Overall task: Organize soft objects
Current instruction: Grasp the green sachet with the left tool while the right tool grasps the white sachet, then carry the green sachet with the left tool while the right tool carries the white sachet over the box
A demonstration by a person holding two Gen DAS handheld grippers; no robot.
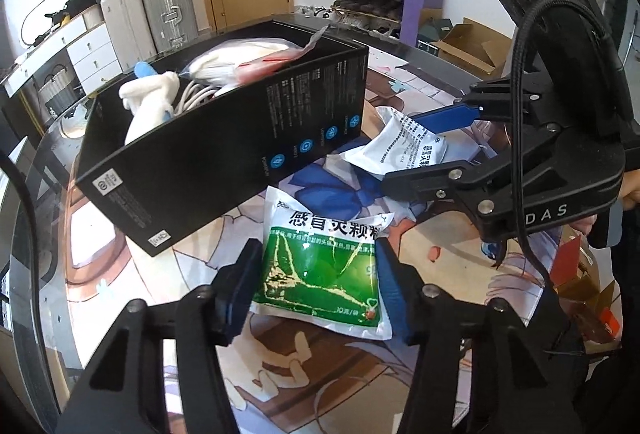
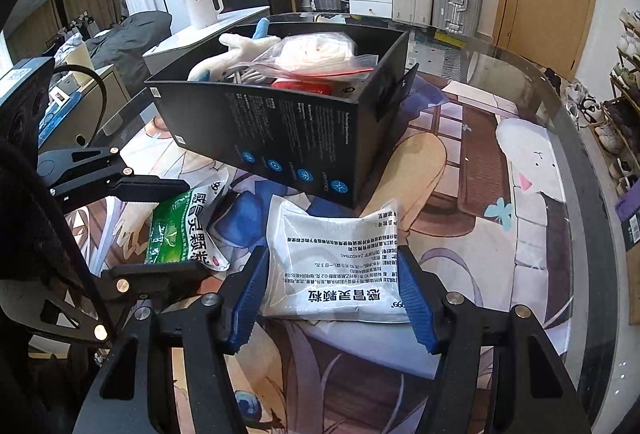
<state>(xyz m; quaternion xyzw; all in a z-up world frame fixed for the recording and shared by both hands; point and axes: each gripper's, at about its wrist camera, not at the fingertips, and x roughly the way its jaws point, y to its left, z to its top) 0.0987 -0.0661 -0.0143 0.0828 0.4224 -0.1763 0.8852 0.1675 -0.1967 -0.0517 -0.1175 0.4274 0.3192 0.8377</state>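
**Two grippers straddling sachets before an open box**

The left gripper (image 1: 316,274) has its jaws spread, one on either side of the green sachet (image 1: 320,274), which lies flat on the illustrated table mat (image 2: 500,234); whether the pads touch the packet cannot be told. The right gripper (image 2: 336,298) is likewise released, its blue pads (image 2: 416,306) flanking the white sachet (image 2: 340,266), printed side up. Beyond both sets of jaws stands the black box (image 2: 280,130), open-topped, holding a white plush toy (image 1: 148,102), a clear bag of white items (image 2: 316,54) and a coiled white cable (image 1: 196,94). The white sachet's far edge lies just beside the box wall.
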